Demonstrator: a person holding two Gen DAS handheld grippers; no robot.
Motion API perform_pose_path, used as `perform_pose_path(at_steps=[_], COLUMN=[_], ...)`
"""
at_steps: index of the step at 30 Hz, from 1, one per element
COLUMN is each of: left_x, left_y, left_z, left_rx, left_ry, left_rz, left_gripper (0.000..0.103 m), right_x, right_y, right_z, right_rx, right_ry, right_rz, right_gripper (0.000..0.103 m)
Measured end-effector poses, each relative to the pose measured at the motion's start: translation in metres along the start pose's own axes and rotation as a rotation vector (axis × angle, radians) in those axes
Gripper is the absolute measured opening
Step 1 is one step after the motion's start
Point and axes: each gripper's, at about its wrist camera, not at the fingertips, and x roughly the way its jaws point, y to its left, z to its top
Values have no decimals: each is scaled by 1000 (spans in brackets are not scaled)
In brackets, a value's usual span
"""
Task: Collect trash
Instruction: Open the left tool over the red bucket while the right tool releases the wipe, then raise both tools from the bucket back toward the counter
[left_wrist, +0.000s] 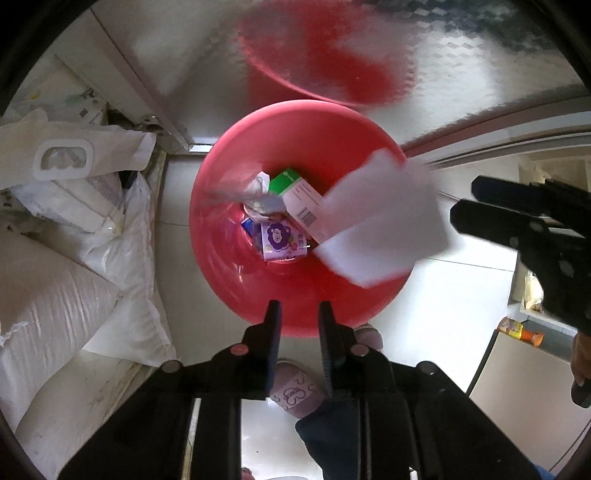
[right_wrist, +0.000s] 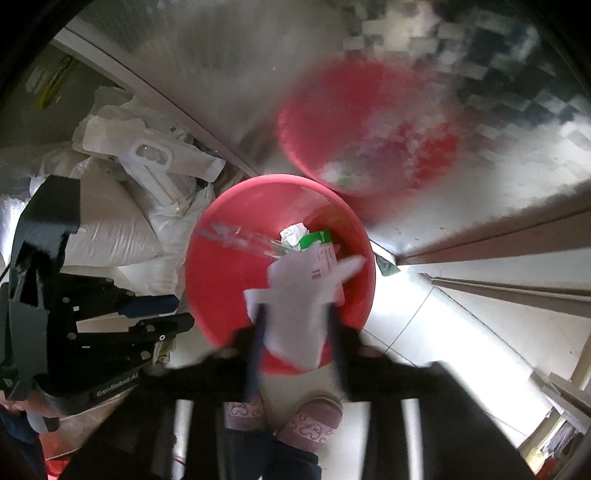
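Both grippers are matte black with silver screw heads; the left gripper (right_wrist: 177, 314) carries white lettering at lower left. She wears mauve patterned slippers (right_wrist: 310, 424) and dark blue trousers (left_wrist: 328, 435).

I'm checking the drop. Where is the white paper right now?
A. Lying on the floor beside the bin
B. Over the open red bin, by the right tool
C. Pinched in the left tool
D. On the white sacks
B: the paper is blurred over the red bin, just off the open right tool; the left tool is empty.
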Motion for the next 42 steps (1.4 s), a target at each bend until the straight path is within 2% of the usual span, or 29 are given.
perform_pose_path(at_steps=[4,6,7,10,13,15,18,23,27,29,32,35,38,42], left_x=[-16,-29,-36,-55,-77,-92,-120,-187,-246,-275,-310,-345,-383,-432], left_y=[3,5,6,8,4,-1,-6,-24,-33,-34,-41,-53,-63,-80], left_z=[-6,-12,-15,-22,-33,-40,-53,-82,-104,-113,-125,-138,-150,-158], left_rx=[-13,-24,-30,-42,-39,-32,-39,-41,-54,-72,-92,-91,-104,-96], left_ry=[-8,-28,-39,-75,-100,-116,-147,-223,-257,-284,-298,-320,-352,-402], left_rz=[1,8,8,4,20,21,21,59,51,23,9,29,12,56], left_gripper=[23,24,27,37,38,42,51,77,79,85,85,85,85,90], right_x=[-9,-15,-18,-30,-44,-57,-82,-150,-206,-230,-264,-292,-325,-365], right_y=[6,11,12,19,26,30,38,57,77,87,105,116,125,132], right_z=[1,1,0,-1,-6,-11,-20,-40,-53,-56,-59,-59,-61,-64], right_rx=[-8,-17,-19,-32,-51,-65,-75,-84,-126,-138,-176,-198,-207,-215], right_ry=[-11,-26,-34,-54,-66,-75,-96,-145,-198,-209,-233,-253,-288,-337], right_rz=[-4,-3,-1,-17,-34,-44,-56,-51,-50,-40,-36,-24,-10,-3], right_gripper=[50,60,62,63,66,68,70,74,79,80,85,92,100,102])
